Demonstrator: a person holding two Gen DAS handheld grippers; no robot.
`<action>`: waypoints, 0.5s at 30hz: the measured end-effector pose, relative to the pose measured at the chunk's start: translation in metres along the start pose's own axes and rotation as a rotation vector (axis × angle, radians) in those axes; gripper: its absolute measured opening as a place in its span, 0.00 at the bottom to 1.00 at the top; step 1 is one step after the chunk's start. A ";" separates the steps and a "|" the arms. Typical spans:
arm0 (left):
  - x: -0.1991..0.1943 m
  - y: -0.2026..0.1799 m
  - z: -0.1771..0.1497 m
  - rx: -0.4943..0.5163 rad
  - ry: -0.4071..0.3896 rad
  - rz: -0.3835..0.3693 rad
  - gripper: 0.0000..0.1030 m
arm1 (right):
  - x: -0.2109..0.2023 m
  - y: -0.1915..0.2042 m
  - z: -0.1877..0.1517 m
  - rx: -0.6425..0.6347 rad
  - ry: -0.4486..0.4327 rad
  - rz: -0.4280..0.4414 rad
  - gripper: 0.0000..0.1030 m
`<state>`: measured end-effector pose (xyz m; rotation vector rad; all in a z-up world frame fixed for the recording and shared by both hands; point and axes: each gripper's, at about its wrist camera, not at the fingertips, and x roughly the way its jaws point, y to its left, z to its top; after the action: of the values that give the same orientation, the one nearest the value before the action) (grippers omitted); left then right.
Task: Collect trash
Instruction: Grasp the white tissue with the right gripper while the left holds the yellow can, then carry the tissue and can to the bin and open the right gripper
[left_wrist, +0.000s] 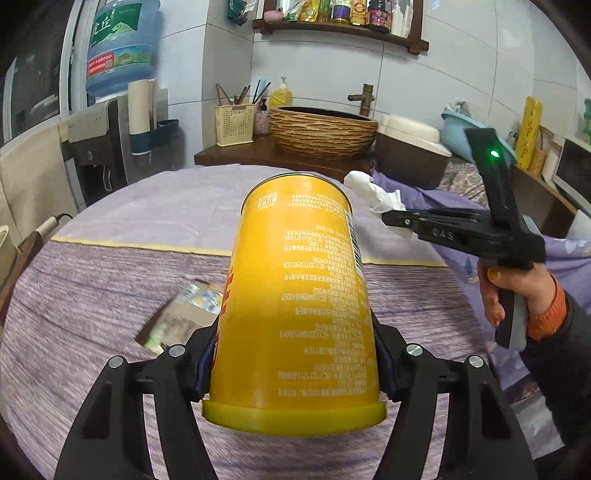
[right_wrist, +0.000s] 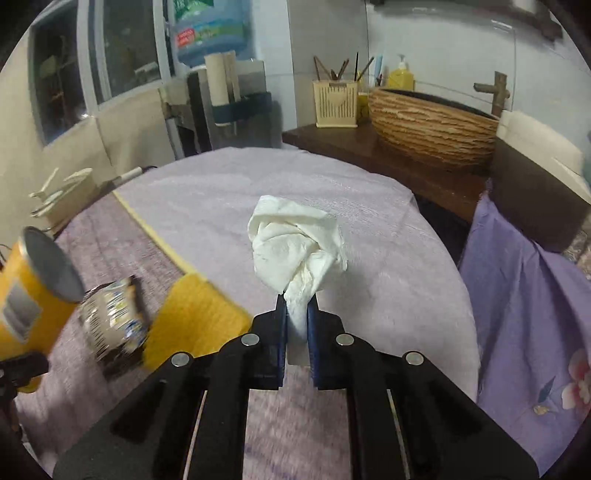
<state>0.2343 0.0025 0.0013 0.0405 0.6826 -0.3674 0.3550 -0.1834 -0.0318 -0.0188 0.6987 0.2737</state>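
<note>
L gripper (left_wrist: 295, 373) clamped on yellow can (left_wrist: 295, 295), held above table (left_wrist: 110, 295). R gripper (right_wrist: 296, 314) pinching crumpled tissue (right_wrist: 295, 243), lifted off cloth. Wrapper (right_wrist: 110, 325) lies on table.

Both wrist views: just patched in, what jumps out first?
The tall yellow canister fills the left wrist view, clamped near its lidded end in the left gripper. In the right wrist view a crumpled white tissue sticks out of the shut right gripper, above the purple tablecloth. A flattened wrapper lies at left.
</note>
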 end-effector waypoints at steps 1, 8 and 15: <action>-0.005 -0.006 -0.004 -0.002 -0.007 -0.007 0.63 | -0.011 0.000 -0.007 0.001 -0.011 0.000 0.10; -0.027 -0.050 -0.031 -0.002 -0.038 -0.053 0.63 | -0.095 -0.009 -0.075 0.042 -0.084 -0.047 0.10; -0.030 -0.092 -0.054 0.003 -0.032 -0.113 0.63 | -0.148 -0.037 -0.144 0.151 -0.099 -0.147 0.10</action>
<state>0.1485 -0.0658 -0.0142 -0.0008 0.6540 -0.4768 0.1648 -0.2703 -0.0506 0.0862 0.6150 0.0798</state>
